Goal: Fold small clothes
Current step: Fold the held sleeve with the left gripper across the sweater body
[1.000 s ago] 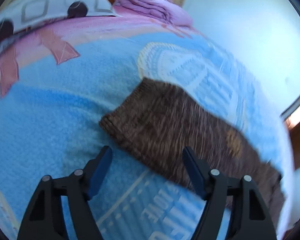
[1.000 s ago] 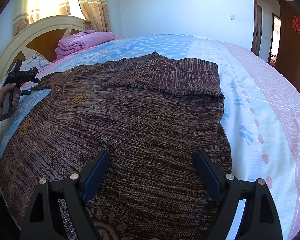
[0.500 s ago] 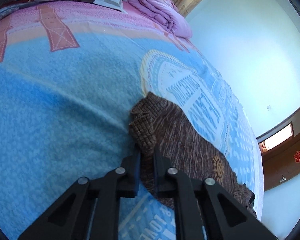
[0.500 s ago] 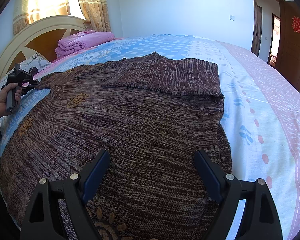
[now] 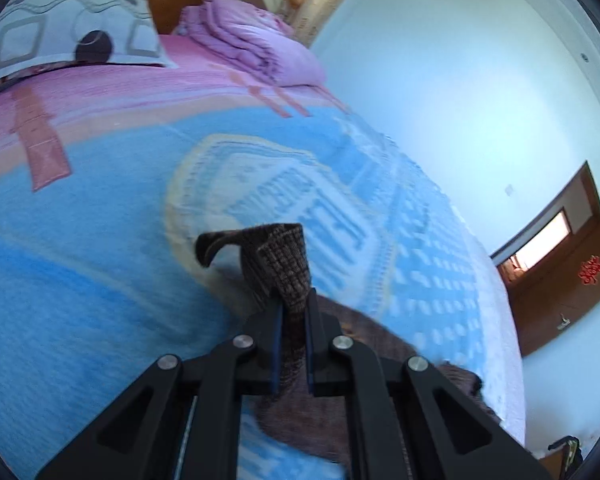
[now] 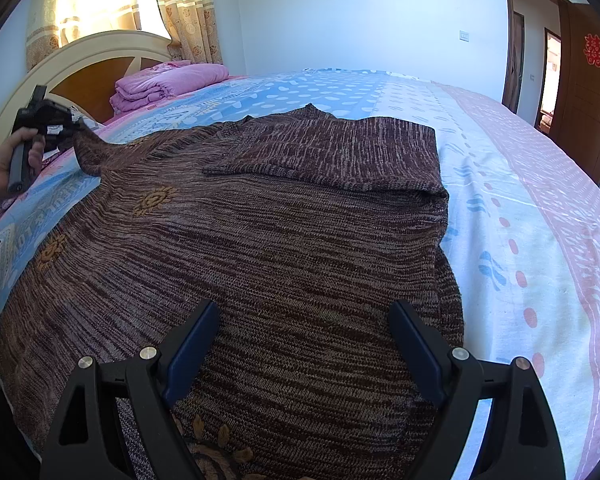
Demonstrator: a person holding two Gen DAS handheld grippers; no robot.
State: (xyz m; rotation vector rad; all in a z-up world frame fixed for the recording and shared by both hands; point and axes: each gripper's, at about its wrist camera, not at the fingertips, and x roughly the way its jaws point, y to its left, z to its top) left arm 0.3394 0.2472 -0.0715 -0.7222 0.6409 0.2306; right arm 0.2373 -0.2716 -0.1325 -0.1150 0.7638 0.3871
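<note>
Your left hand-held gripper [image 5: 292,312] is clamped tight on the cuff of the brown knit sweater [image 6: 284,248], and the pinched sleeve end [image 5: 278,264] stands up out of the pads at the centre of the left wrist view, raised off the blue bedspread [image 5: 100,240]. In the right wrist view that same gripper shows at the far left edge, in your hand [image 6: 4,164], with the sleeve drawn up toward it. The sweater lies spread across the bed, filling the middle and lower left of that frame; its other sleeve is folded flat across the chest at upper centre. Your right hand-held gripper [image 6: 304,344] has its pads spread wide above the sweater's lower body at the bottom of the frame, gripping nothing. A folded pink blanket [image 6: 168,84] sits near the headboard [image 6: 84,56], upper left.
</note>
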